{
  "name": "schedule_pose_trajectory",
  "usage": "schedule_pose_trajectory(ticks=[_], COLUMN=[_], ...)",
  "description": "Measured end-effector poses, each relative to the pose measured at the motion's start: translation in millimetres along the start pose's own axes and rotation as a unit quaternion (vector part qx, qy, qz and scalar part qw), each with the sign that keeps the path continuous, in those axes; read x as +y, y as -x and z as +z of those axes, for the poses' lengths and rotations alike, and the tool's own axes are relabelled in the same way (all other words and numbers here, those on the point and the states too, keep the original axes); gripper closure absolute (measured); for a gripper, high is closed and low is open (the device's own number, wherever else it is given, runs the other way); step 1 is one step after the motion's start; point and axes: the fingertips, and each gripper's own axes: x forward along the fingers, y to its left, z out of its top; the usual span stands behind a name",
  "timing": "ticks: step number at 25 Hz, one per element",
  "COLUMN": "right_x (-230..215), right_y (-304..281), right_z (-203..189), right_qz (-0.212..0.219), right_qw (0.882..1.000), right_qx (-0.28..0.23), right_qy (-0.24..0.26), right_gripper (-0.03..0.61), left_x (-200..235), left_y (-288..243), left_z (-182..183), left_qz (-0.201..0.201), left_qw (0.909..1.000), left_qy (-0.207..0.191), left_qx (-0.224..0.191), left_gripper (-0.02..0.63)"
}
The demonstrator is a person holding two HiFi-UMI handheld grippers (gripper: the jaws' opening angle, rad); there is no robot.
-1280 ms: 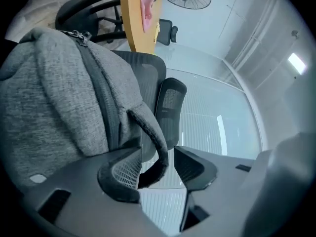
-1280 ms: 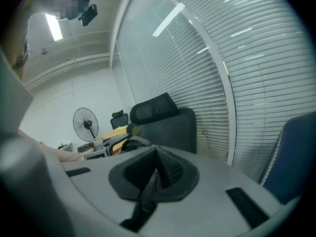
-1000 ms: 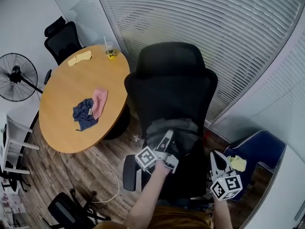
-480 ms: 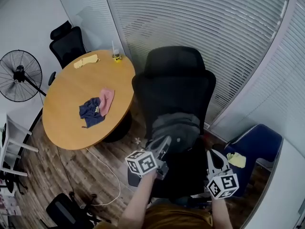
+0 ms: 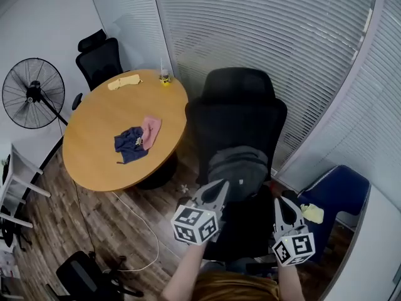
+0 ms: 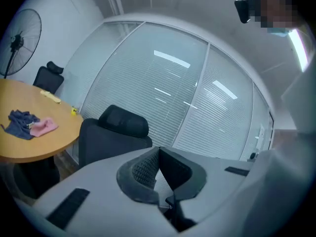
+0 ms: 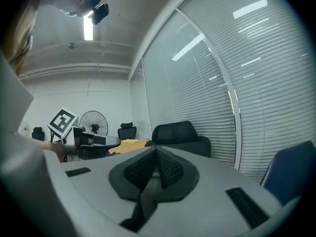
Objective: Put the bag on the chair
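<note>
A grey bag (image 5: 238, 170) rests on the seat of the black office chair (image 5: 238, 115), leaning against its backrest. My left gripper (image 5: 220, 188) hovers just in front of the bag, raised off it, with its jaws shut and nothing between them. My right gripper (image 5: 286, 212) stays to the right of the seat, also shut and empty. In the left gripper view the pads (image 6: 148, 168) meet and the chair (image 6: 114, 135) stands beyond them. The right gripper view shows the closed pads (image 7: 163, 168) with the chair (image 7: 180, 135) behind.
A round wooden table (image 5: 100, 149) stands left of the chair with blue and pink cloths (image 5: 138, 140), a yellow cloth and a small cup on it. A standing fan (image 5: 32, 93) is at far left. A blue chair (image 5: 338, 193) sits at right. Blinds-covered glass wall behind.
My left gripper has let go of the bag, drawn back toward me and closed. The bag stays on the seat. The view has shifted slightly.
</note>
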Motion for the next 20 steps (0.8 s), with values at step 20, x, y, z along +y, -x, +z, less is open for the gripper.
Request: schedule_pose_trajectory(ticks=[20], right_x=[23], right_y=[21], right_z=[-4], right_qz=[0.002], right_qw=[1.0], right_qx=[-0.006], right_qy=[0.015], right_gripper=[0.568], left_x=[-9], left_y=[36], left_z=[-1], left_qz=[0.019], left_qw=[0.9994], left_qy=[-0.015], left_qx=[-0.024], left_gripper=[0.591])
